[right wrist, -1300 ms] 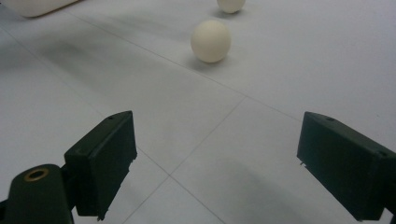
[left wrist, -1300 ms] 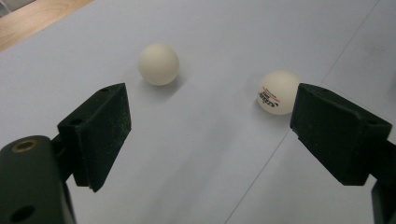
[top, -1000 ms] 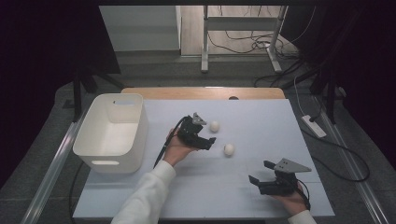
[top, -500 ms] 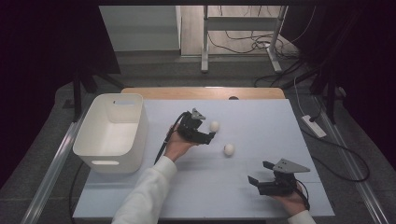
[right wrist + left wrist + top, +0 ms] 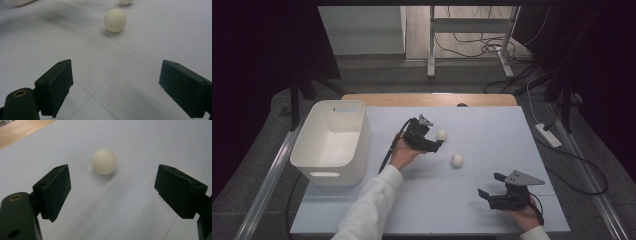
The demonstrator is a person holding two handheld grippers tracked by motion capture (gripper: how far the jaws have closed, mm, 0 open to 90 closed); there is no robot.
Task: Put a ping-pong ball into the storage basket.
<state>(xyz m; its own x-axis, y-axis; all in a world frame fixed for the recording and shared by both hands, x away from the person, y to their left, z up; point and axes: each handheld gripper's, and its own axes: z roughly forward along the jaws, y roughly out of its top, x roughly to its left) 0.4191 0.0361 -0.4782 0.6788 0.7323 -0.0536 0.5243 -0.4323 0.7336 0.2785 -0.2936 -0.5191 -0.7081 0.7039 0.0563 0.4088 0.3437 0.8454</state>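
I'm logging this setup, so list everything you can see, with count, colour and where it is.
balls: two, cream white, mid-table; one just ahead of the left tongs, one nearer the right side
bin: one, white, left part of the table, nothing visible inside
table cover: one, pale blue-grey, over a wooden top
power strip: one, white, floor at right
metal stand: one, grey, floor beyond the table
left tongs: black, open, facing the farther ball
right tongs: black, open, near right of table
sleeve: white, left arm
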